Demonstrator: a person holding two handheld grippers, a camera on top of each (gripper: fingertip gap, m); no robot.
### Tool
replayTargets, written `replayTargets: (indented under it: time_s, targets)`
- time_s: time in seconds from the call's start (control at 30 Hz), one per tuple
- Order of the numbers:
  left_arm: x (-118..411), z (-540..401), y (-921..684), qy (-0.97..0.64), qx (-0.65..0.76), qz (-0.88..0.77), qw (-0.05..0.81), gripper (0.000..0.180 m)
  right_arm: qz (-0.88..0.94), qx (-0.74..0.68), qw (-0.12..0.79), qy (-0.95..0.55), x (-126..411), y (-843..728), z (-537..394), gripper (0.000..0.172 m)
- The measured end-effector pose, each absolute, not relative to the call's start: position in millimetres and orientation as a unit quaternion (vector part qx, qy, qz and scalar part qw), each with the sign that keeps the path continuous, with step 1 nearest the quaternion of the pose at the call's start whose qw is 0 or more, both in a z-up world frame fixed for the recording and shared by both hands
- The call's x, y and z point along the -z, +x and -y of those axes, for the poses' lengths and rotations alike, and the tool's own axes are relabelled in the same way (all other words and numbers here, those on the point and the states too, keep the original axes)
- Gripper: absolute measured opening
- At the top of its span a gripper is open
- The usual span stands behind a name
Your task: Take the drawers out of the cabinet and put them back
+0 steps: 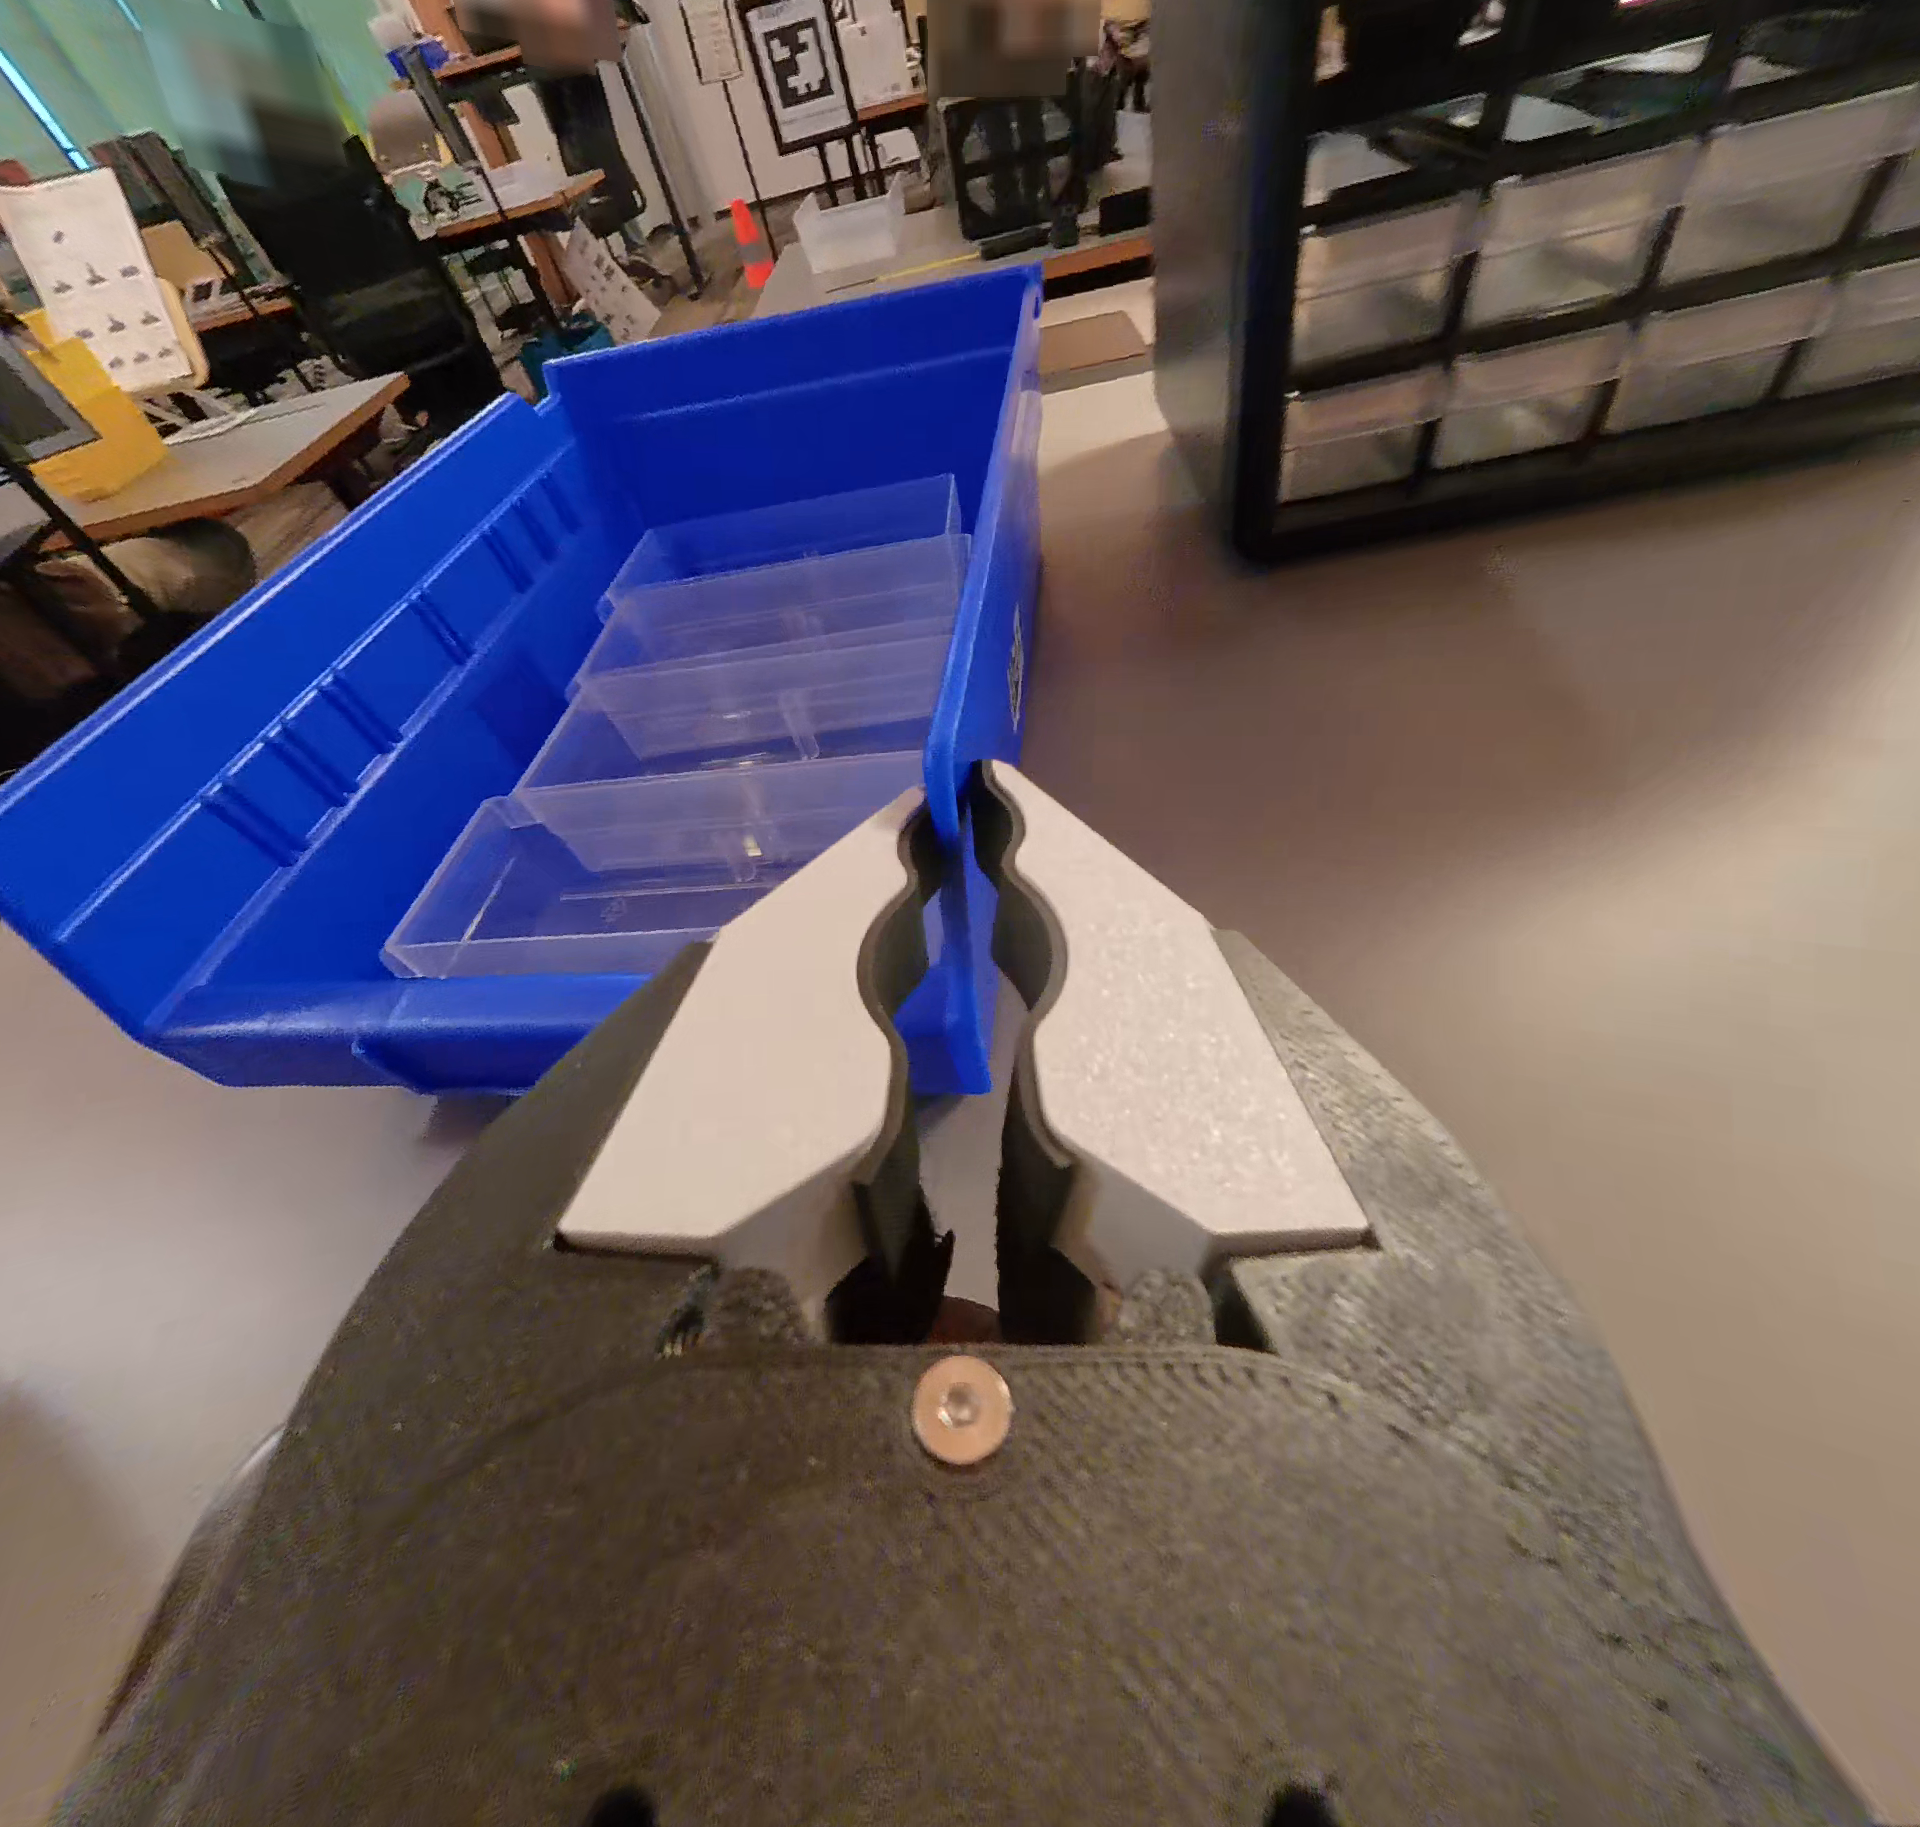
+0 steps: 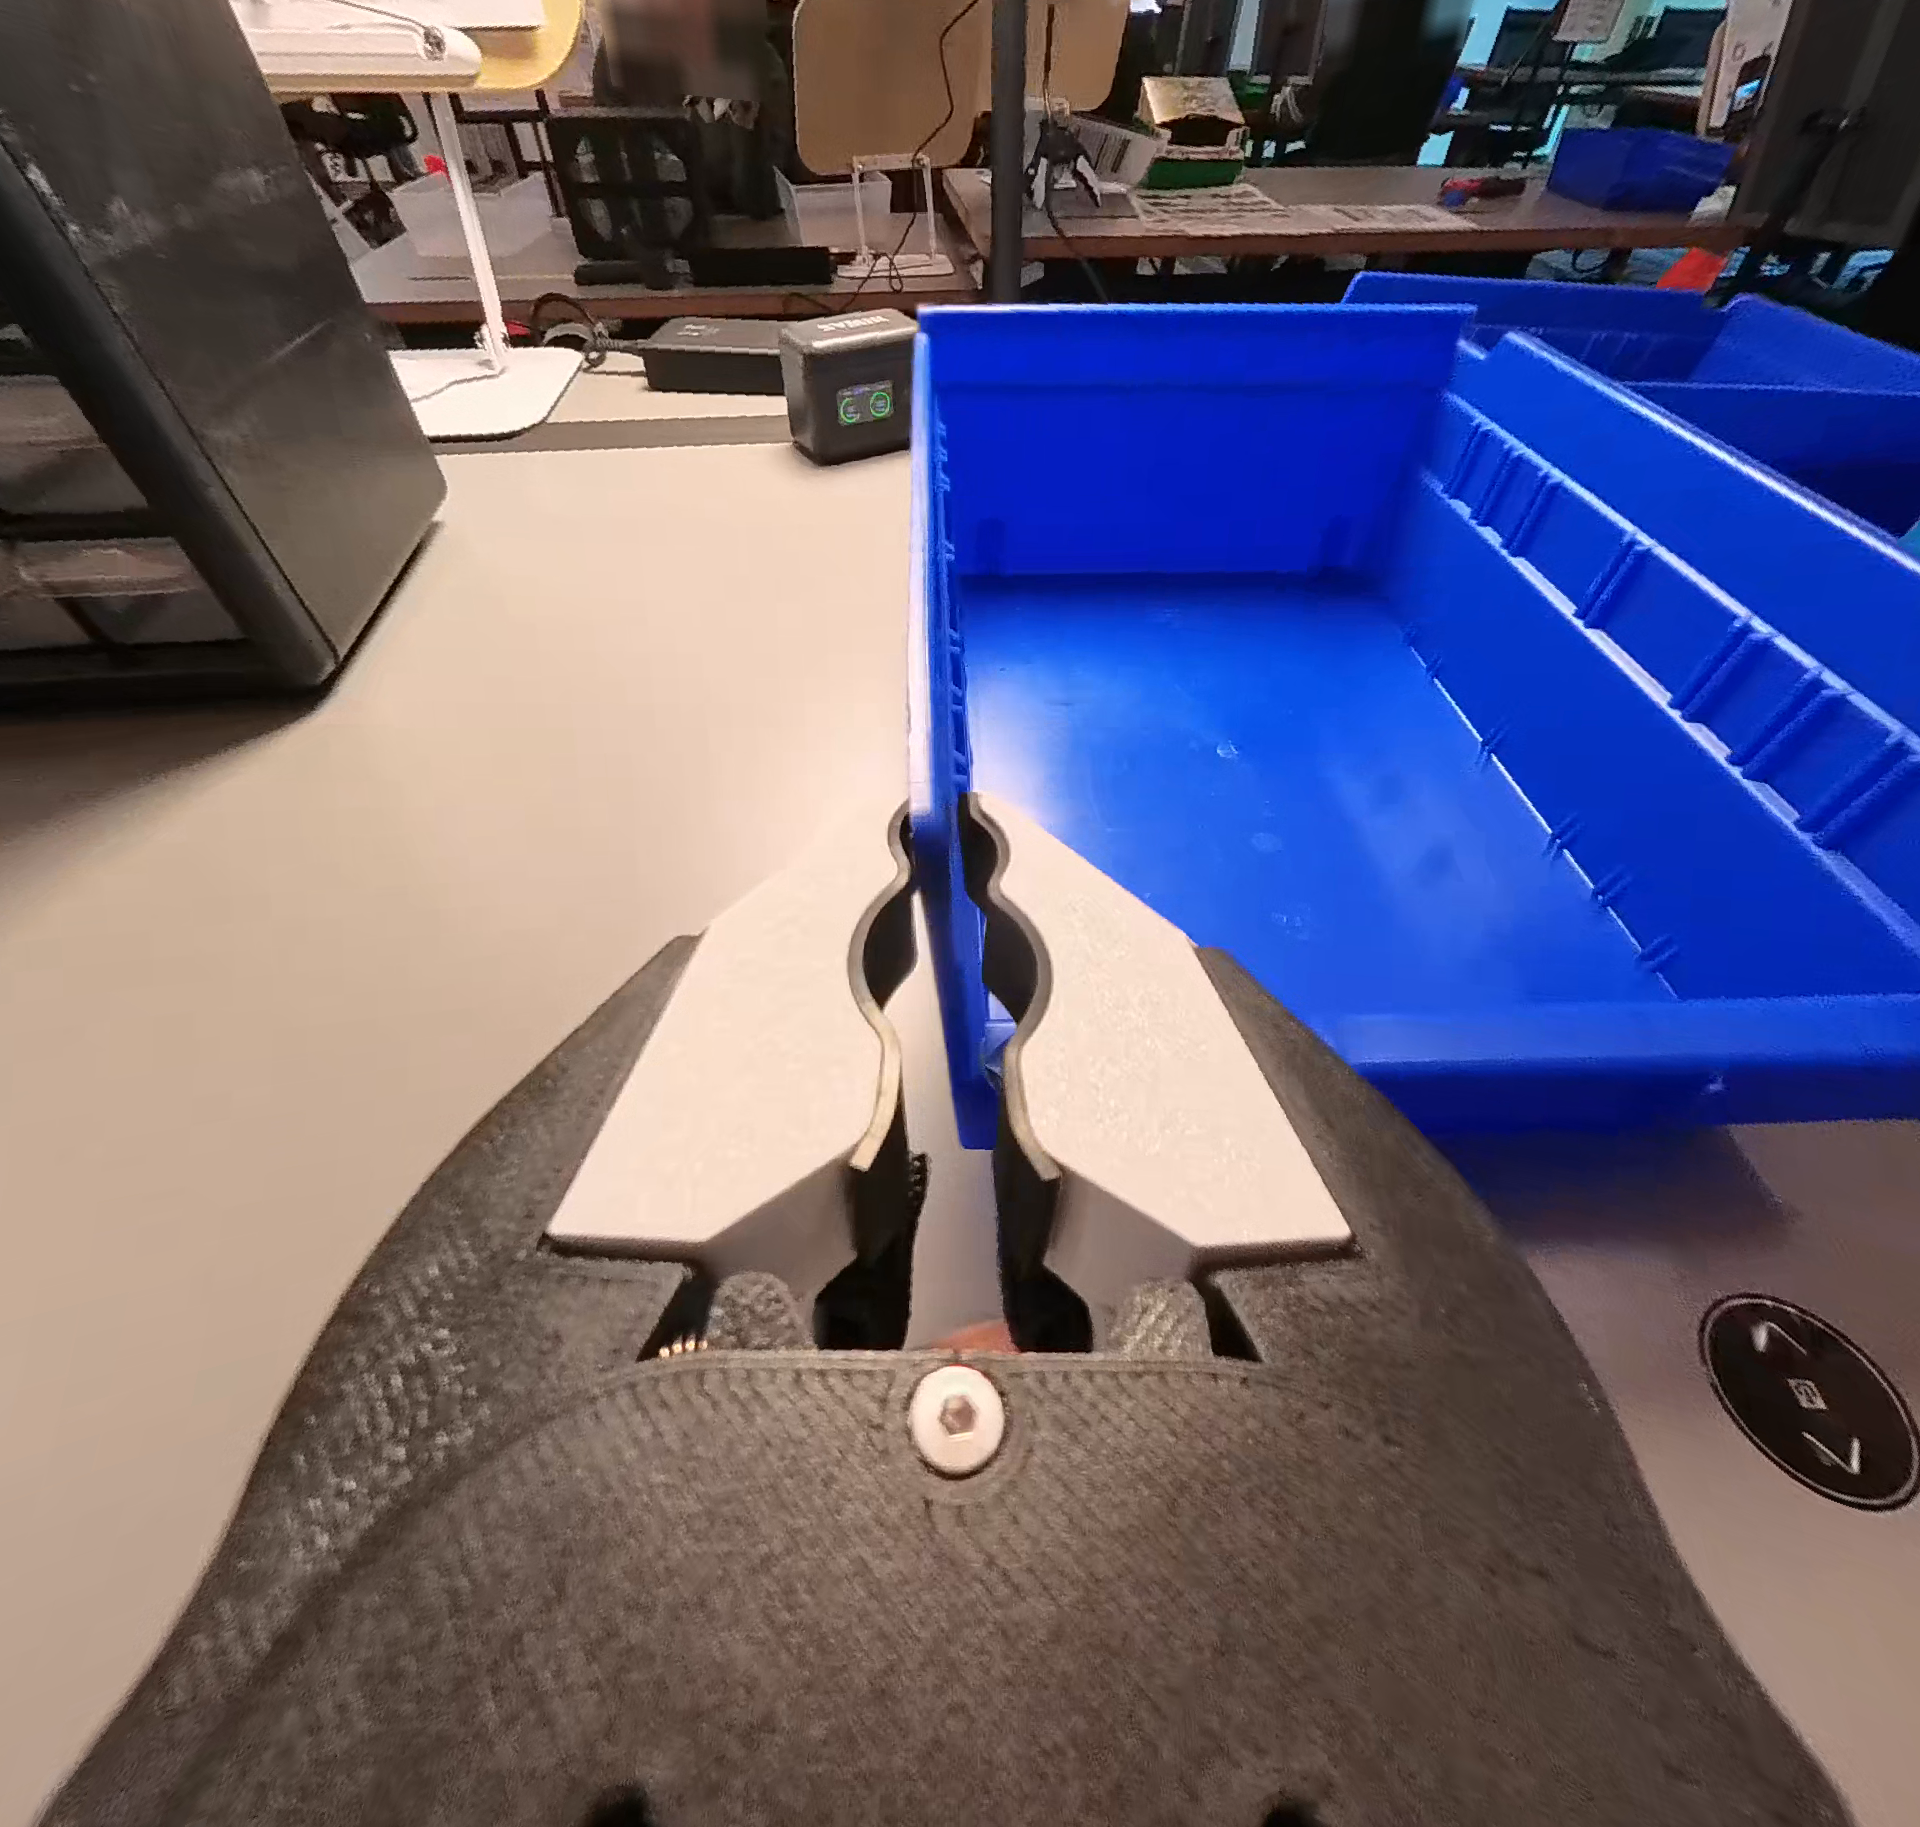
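Note:
In the left wrist view my left gripper [image 1: 954, 801] is shut on the right side wall of a blue bin [image 1: 312, 821]. Several clear plastic drawers [image 1: 727, 728] lie inside that bin. The black drawer cabinet [image 1: 1558, 271] stands at the upper right with clear drawers in its slots. In the right wrist view my right gripper [image 2: 933, 821] is shut on the left side wall of a second blue bin [image 2: 1351, 790], which holds nothing. The cabinet's dark side [image 2: 187, 323] shows at the left of that view.
Both bins rest on a grey table [image 1: 1455, 842]. A third blue bin [image 2: 1766, 395] sits behind the empty one. A black power unit [image 2: 847, 385] and a white lamp base [image 2: 488, 390] stand at the table's back. A round black control [image 2: 1808, 1403] is set in the table.

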State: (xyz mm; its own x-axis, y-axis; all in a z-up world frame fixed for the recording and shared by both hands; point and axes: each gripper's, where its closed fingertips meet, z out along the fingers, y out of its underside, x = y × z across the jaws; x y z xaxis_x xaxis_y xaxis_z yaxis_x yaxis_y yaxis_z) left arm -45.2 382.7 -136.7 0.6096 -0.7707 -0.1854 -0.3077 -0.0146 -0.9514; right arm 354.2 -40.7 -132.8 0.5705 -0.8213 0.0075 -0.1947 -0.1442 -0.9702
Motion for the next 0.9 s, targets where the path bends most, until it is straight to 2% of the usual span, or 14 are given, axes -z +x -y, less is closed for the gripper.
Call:
replayTargets:
  time_s: [0.4,0.8,0.9]
  targets:
    - [139.3,-455.0,-71.9,-0.711,0.19,-0.377,0.562,0.003,-0.36,0.253,0.549,-0.711,133.0,363.8,58.4,0.006]
    - [140.7,-478.1,-80.8,-0.718,0.214,-0.378,0.544,0.004,-0.364,0.238,0.545,-0.717,133.5,367.7,60.7,0.008]
    - [134.2,-460.7,-84.8,-0.721,0.257,-0.371,0.526,0.036,-0.359,0.231,0.546,-0.721,125.4,353.5,65.2,0.033]
